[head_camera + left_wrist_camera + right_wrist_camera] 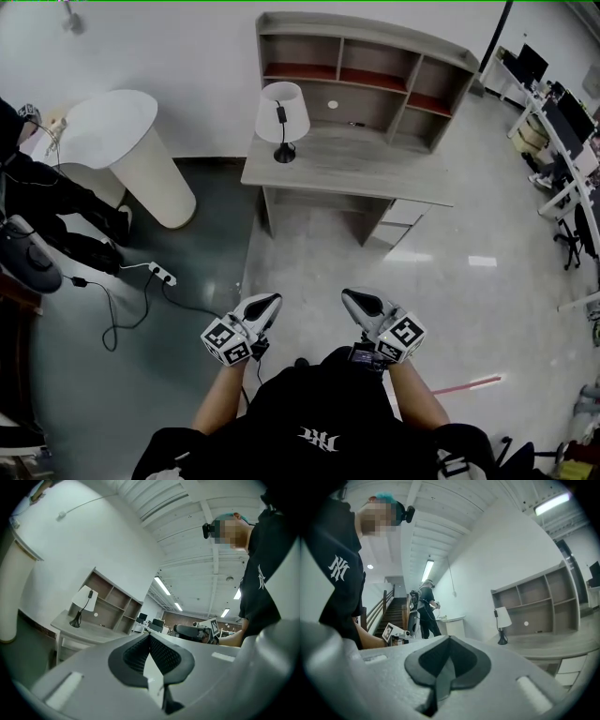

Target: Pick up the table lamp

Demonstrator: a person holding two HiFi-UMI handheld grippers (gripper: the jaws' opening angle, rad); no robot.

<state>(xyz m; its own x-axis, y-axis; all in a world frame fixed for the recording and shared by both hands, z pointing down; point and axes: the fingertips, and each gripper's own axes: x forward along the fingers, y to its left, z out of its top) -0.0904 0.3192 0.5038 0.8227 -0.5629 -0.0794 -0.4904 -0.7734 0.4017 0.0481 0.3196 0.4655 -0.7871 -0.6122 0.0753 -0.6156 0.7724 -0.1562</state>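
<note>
My left claw [270,303] and right claw [351,299] sit closed and empty at my waist, because the table lamp [281,120] stands upright, well apart, on the tabletop [366,167].
</note>
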